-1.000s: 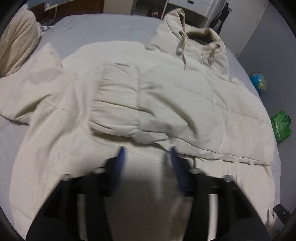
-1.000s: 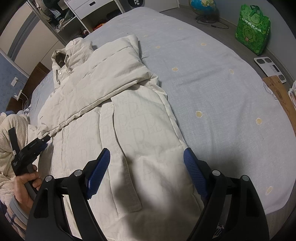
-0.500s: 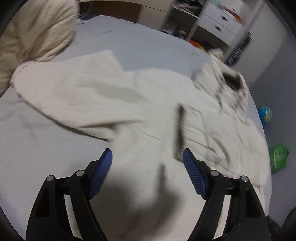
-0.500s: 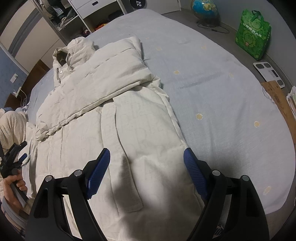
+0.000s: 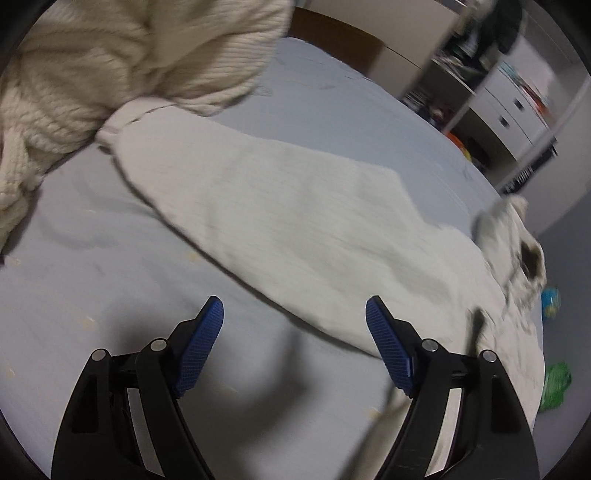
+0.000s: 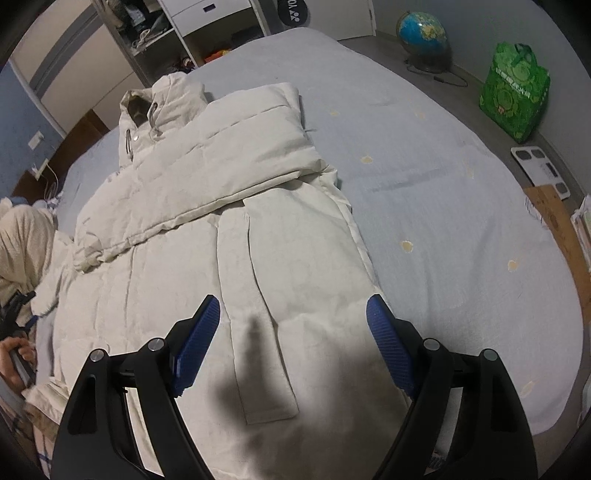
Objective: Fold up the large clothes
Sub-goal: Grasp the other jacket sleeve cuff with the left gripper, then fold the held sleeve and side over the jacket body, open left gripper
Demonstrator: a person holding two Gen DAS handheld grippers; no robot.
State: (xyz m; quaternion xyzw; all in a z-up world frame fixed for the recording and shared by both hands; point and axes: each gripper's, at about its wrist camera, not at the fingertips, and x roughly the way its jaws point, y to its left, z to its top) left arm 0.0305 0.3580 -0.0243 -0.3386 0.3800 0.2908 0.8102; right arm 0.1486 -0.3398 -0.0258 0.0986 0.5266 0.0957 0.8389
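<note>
A cream padded hooded jacket (image 6: 229, 236) lies flat on the grey bed (image 6: 443, 206). One sleeve is folded across its chest (image 6: 221, 162). The other sleeve (image 5: 288, 221) stretches out over the sheet in the left wrist view, its cuff (image 5: 114, 125) against a knitted cream garment. My left gripper (image 5: 293, 325) is open and empty, just short of that sleeve's near edge. My right gripper (image 6: 291, 325) is open and empty above the jacket's lower front, by the placket strip (image 6: 258, 332).
A cream knitted garment (image 5: 110, 66) is heaped at the bed's far left. A globe (image 6: 424, 33), a green bag (image 6: 517, 88) and a scale (image 6: 539, 166) stand on the floor to the right of the bed. White drawers and shelves (image 5: 517, 103) stand beyond the bed.
My left gripper has swung left from over the folded sleeve to the outstretched sleeve and has opened wide. My right gripper has stayed open and nearly still.
</note>
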